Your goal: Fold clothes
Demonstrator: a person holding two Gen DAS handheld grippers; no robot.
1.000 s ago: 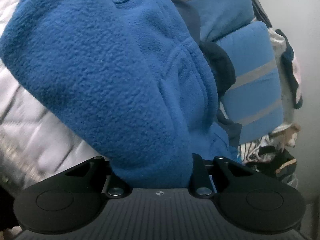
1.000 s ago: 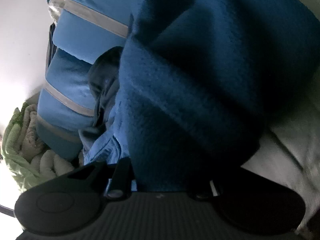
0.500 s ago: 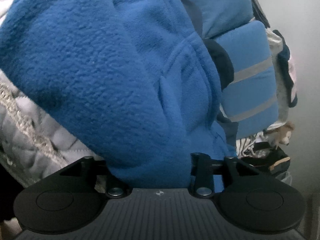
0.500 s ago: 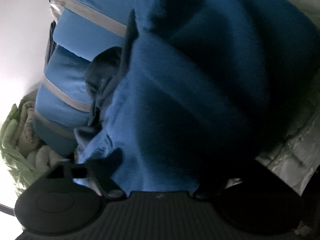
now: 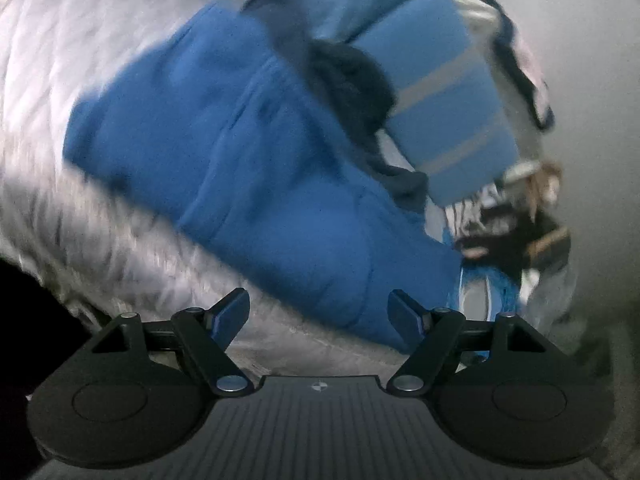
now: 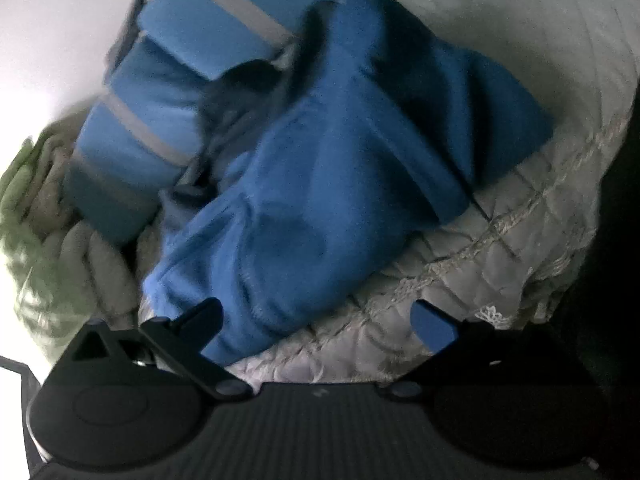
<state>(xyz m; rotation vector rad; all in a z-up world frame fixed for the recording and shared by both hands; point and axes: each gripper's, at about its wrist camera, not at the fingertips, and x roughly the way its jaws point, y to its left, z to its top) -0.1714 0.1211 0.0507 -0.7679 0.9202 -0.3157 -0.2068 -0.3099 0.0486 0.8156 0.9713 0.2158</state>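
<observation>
A: What differs from a second ago?

B: The blue fleece (image 5: pixel 256 168) filled both views then, pinched in both grippers. Now it lies folded on the white quilt (image 5: pixel 80 80), against the stack of lighter blue folded items with grey stripes (image 5: pixel 432 92). Both views show it from farther off.

A: And the grippers?

B: The left gripper (image 5: pixel 319 314) has just been opening; its jaws are spread, nothing between them, the fleece lying beyond the tips. The right gripper (image 6: pixel 320 320) has just been opening too, its jaws spread wide over the fleece's near edge (image 6: pixel 256 320) and the quilt, pressing on neither.

A: Any brand, label or writing?

B: None readable; both views are blurred. At the left of the right wrist view sits a green and cream bundle (image 6: pixel 36 208).
</observation>
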